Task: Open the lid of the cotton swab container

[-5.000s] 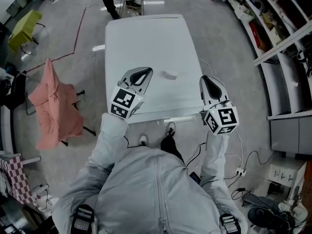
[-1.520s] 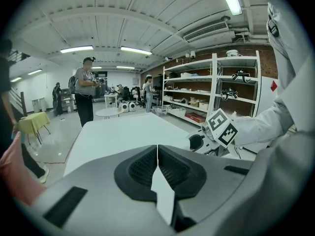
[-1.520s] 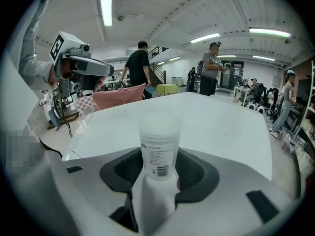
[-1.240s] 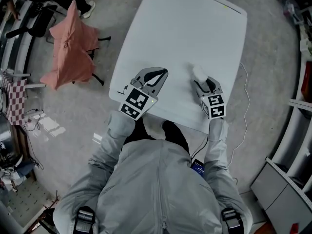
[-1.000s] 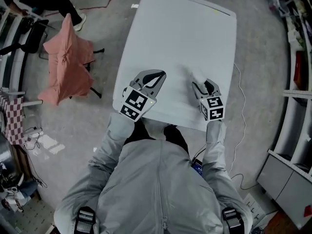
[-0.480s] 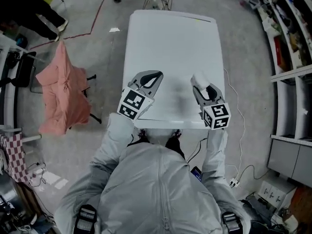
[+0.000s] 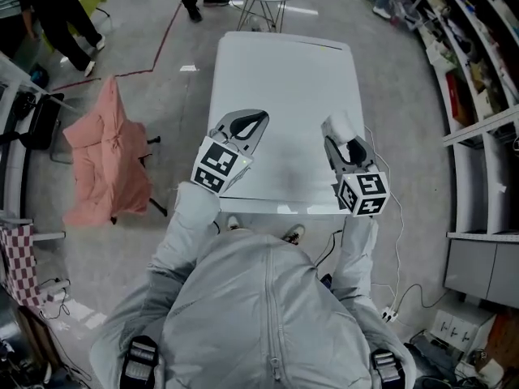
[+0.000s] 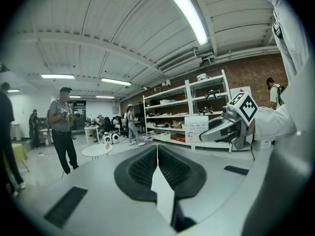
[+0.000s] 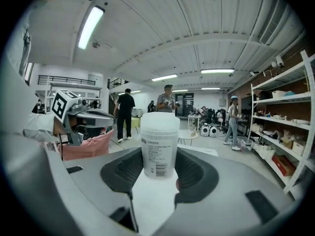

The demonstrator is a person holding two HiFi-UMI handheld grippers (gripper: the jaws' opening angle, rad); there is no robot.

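- Five seconds back, the container [image 9: 159, 144] lies alone on the surface [image 7: 280, 71], between our two tools. Now it sits in our right hand-held gripper [image 7: 342, 138], clear of the surface.
- A second back, that hand-held gripper is low, right at the container on the surface. Now we see it raised, with the container in it.
- Our left hand-held gripper [image 7: 258, 117] is also higher over the near part of the surface than a second back.
- The right jaws stand wide and press the container's lower body from both sides.
- The container is upright between those jaws with its barcode label turned toward the camera. Its upper part and lid [image 9: 160, 118] rise past the jaws, and the lid is on.
- From the head view, the container shows as a pale shape at the right tool's tip, above the surface's right side.
- The left jaws are pressed together with nothing between them.
- The left tool is well apart from the container, off to its left and level with it, touching neither it nor the lid.
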